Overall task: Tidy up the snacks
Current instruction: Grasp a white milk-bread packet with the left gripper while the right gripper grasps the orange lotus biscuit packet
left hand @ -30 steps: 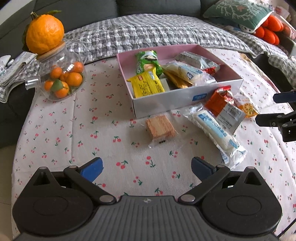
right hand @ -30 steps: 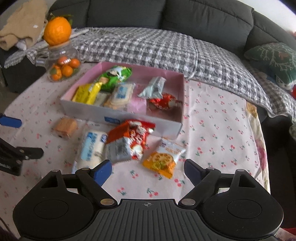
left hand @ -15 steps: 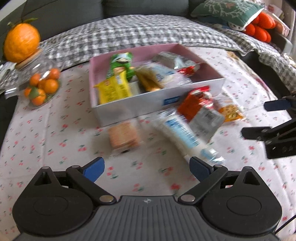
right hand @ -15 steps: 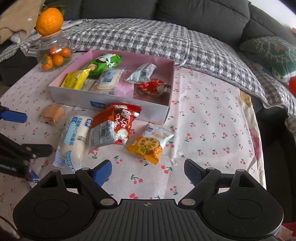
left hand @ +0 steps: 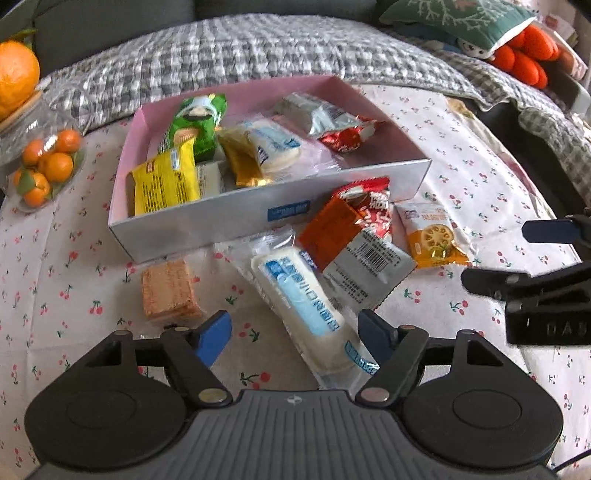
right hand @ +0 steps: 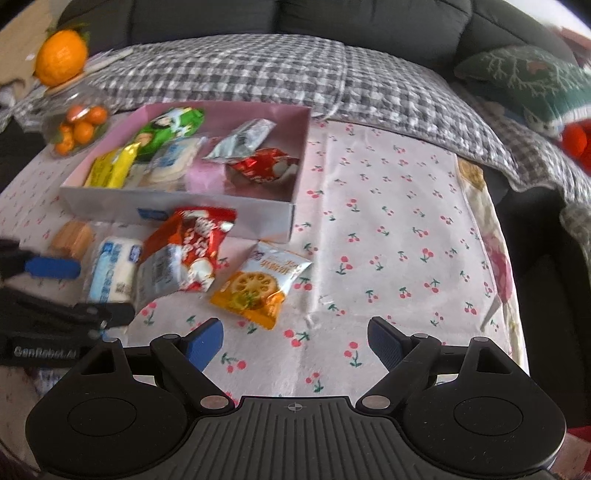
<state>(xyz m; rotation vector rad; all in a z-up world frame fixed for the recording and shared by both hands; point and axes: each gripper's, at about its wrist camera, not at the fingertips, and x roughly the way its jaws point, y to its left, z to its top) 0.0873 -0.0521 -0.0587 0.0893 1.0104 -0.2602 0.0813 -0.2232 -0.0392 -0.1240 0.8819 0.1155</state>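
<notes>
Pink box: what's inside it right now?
Inside the pink box: a green packet, yellow packet, gold-wrapped snack, white-and-blue packet, silver packet and red foil packet. What lies beneath them is covered.

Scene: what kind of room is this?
Likely a home living room: a dark sofa under a checked blanket, a cushion, and a low table in a cherry-print cloth.

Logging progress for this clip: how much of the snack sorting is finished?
Several packets already lie in the box. The left tool, its jaws just narrowing, straddles the white-and-blue packet without gripping. Wafer, red packet and orange packet remain outside.
</notes>
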